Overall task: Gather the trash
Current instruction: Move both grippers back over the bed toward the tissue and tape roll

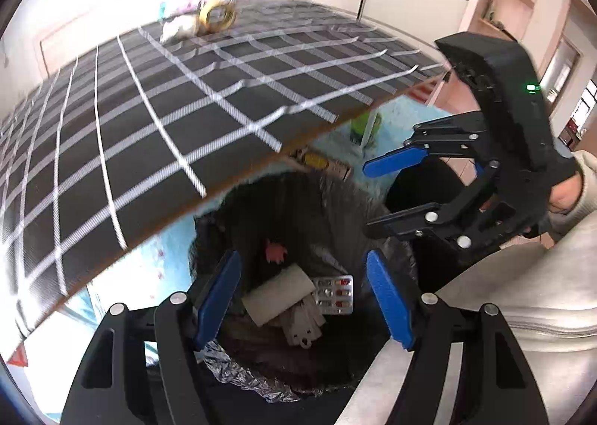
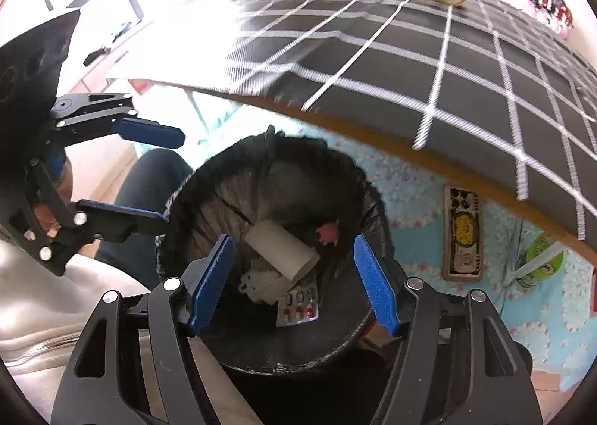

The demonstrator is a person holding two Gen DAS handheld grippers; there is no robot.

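Yellow phone case (image 2: 462, 233), right-wrist view clearest

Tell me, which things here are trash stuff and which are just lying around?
Trash job: bin, cardboard tube, pill pack, crumpled paper, tape roll.
Just lying around: checked table, phone case, green toy.

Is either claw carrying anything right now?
No. The left claw and right claw are both open and empty above the trash bin.
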